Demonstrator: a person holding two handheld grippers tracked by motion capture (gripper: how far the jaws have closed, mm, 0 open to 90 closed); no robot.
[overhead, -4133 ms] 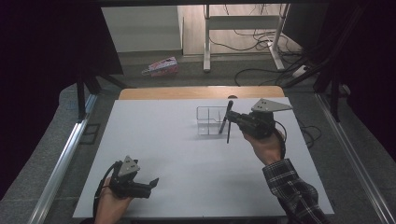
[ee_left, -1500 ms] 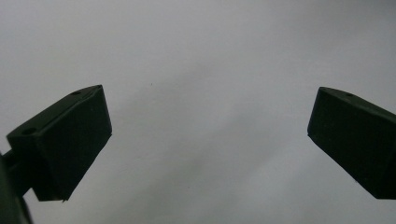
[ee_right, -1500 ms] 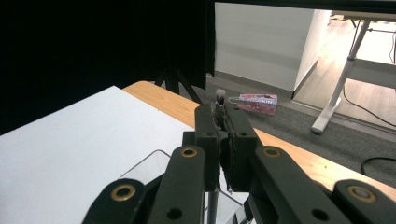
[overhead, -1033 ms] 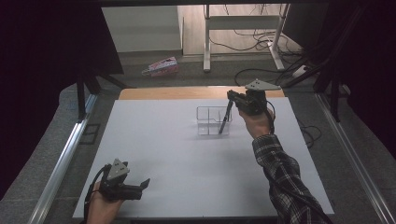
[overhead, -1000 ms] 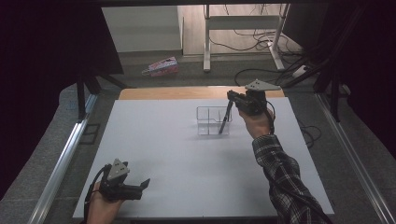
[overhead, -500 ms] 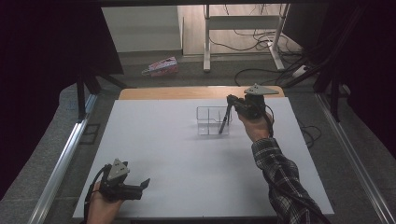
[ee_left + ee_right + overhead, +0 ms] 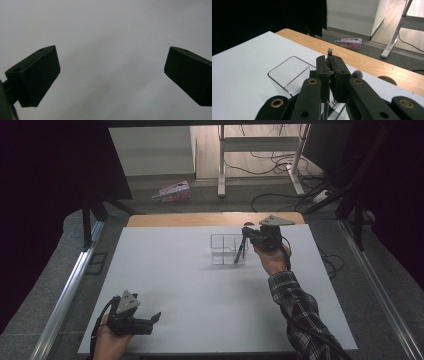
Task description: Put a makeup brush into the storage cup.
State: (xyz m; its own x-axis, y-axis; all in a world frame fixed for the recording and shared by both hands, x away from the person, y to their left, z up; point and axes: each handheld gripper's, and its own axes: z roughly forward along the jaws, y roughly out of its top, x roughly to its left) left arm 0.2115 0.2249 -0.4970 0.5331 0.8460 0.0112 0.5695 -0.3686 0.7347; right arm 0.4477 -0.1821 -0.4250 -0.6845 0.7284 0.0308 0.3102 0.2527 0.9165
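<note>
A clear plastic organiser box [image 7: 222, 251] stands at the far middle of the white table [image 7: 190, 285]. In the high view my right gripper [image 7: 248, 234] sits at the box's right end, shut on a thin dark brush [image 7: 239, 252]. The brush leans, with its lower end inside the box. In the right gripper view my right gripper [image 7: 331, 62] clamps the brush stem, and the small bristle tip [image 7: 329, 51] pokes out above the jaws, with the box [image 7: 287, 73] just left of them. My left gripper [image 7: 150, 319] rests at the near left, open; its view shows my left gripper [image 7: 111, 62] with bare table between the jaws.
The fluffy head of a second brush [image 7: 357, 74] shows just right of my right jaws. A wooden strip [image 7: 200, 219] runs along the table's far edge. On the floor beyond lie a pink packet [image 7: 173, 191], a desk frame and cables. Metal rails flank the table.
Since the earliest frame my right hand has shifted toward the far edge with the brush, and my left hand has slid slightly left. Over the last second nothing has visibly moved.
</note>
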